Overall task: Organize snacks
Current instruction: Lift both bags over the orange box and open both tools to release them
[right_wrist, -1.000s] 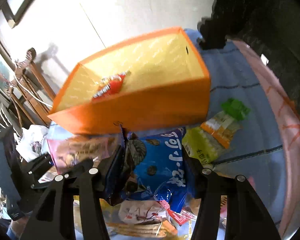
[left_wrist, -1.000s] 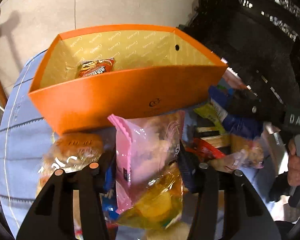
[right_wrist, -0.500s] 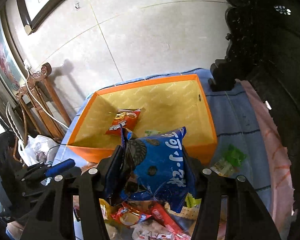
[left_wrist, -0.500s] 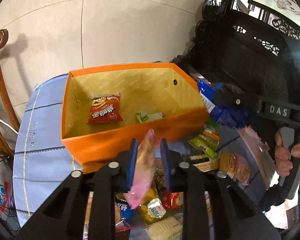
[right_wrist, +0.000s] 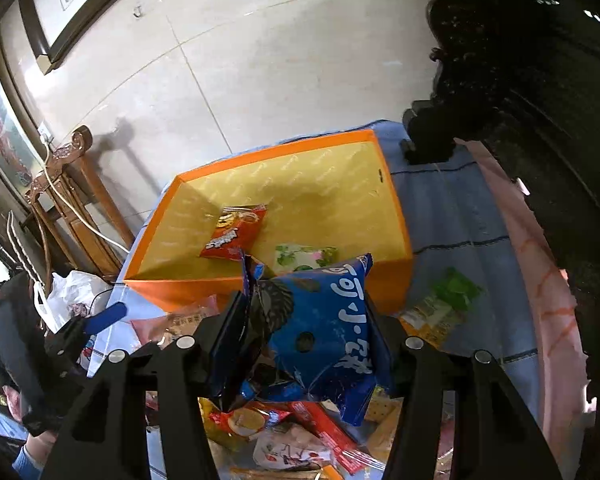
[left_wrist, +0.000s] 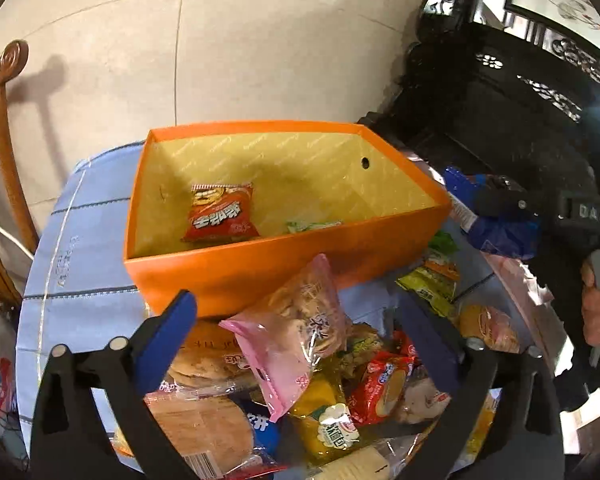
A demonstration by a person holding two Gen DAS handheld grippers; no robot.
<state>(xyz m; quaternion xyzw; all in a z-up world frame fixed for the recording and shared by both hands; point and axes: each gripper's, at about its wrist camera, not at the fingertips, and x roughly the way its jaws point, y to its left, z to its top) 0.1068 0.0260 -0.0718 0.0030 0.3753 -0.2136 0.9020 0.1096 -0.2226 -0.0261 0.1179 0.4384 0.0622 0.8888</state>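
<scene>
Hiding behind the orange box (left_wrist: 284, 264) wall, a green packet (left_wrist: 312, 226) barely shows.

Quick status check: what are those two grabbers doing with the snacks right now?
Left gripper opening, pink packet loose between its fingers. Right gripper clamped on blue bag. Orange box ahead holds a red packet; nothing blocking.

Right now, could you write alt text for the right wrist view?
Two black fingers squeeze a blue snack bag above a snack pile. Behind sits an orange box holding a red packet and a green one.
</scene>
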